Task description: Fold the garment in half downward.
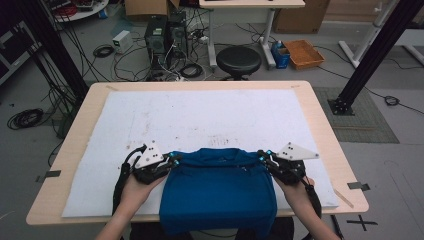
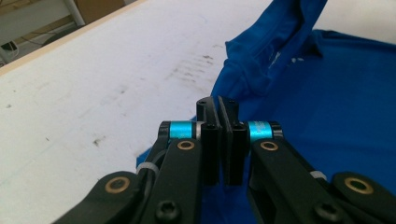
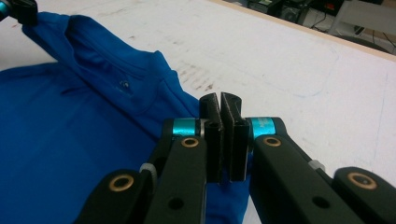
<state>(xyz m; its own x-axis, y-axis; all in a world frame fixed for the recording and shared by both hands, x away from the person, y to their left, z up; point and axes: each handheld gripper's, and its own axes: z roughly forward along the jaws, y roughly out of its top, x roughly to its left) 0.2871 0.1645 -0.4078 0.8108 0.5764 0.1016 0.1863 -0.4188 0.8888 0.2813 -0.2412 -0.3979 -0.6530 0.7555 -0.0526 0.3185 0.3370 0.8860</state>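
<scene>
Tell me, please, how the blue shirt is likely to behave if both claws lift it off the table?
The blue shirt will probably hang limp: it already drapes over the table's near edge and bunches at the collar. It looks light, since thin fabric folds sit between the shut left claw and right claw. Held at the two shoulder corners, the middle would likely sag.

A soft, matt blue cloth shirt (image 1: 220, 192) lies on a white, rough, scuffed and stained sheet (image 1: 200, 117) covering the pale smooth wooden table (image 1: 322, 120). Each matt black plastic gripper (image 2: 218, 109) carries glossy blue metal sleeves and brass-coloured rivets.
</scene>
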